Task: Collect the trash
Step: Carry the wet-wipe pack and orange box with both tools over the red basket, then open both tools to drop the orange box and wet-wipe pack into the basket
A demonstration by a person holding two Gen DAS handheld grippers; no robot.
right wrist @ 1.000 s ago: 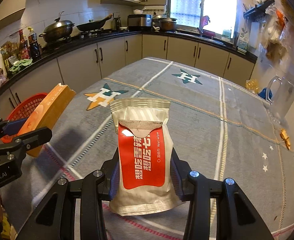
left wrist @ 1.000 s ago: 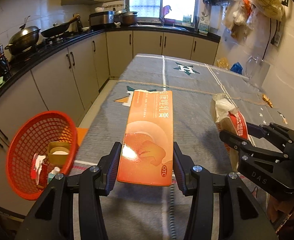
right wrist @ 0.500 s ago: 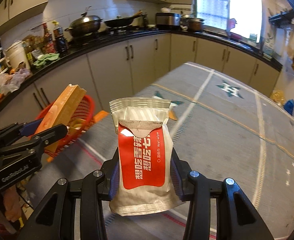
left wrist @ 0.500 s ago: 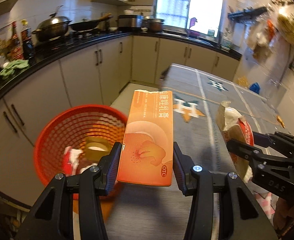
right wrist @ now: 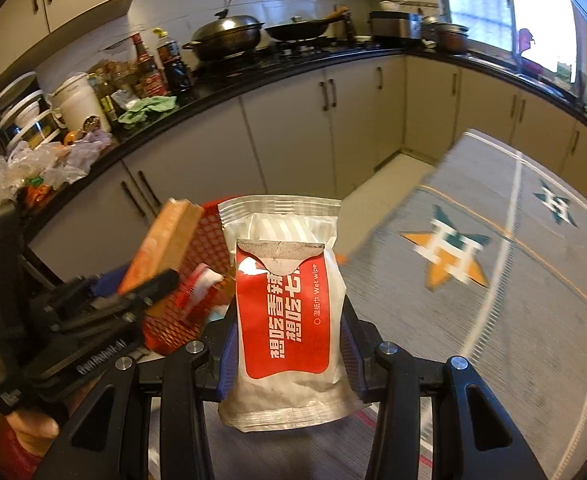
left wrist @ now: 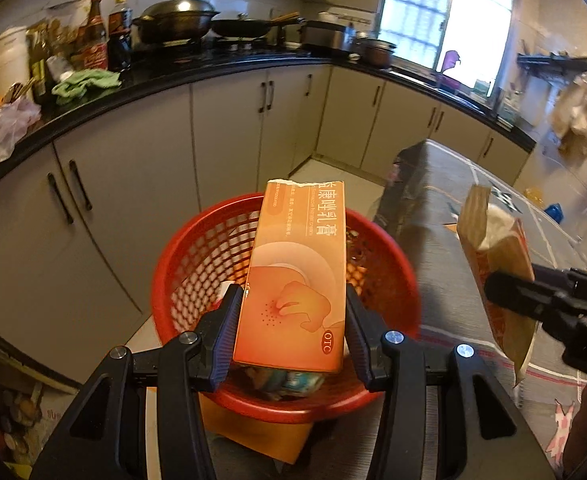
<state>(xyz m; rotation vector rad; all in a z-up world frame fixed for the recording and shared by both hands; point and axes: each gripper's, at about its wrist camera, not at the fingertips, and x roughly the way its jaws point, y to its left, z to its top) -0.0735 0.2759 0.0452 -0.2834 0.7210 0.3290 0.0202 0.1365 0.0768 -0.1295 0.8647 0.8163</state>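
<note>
We are holding an orange box in our left claw. The two pads are pressing on its long sides, so the claw is closed part way around the box. The box is pointing away from us, and its far end is torn open. Right under and behind the box, the red basket is sitting on the floor beside the worktop. Some bits of trash are lying inside it already.

We are holding a wet wipe pack in our right claw. Its pads are squeezing the pack from both sides, and the pack is standing up with its flap peeled back. This pack is hanging over the edge of the worktop, near the basket but not over it. From this side we are seeing the left claw and its box to the left, above the basket.

Farther away, grey cupboards are running along the wall, with pans and bottles on top.
</note>
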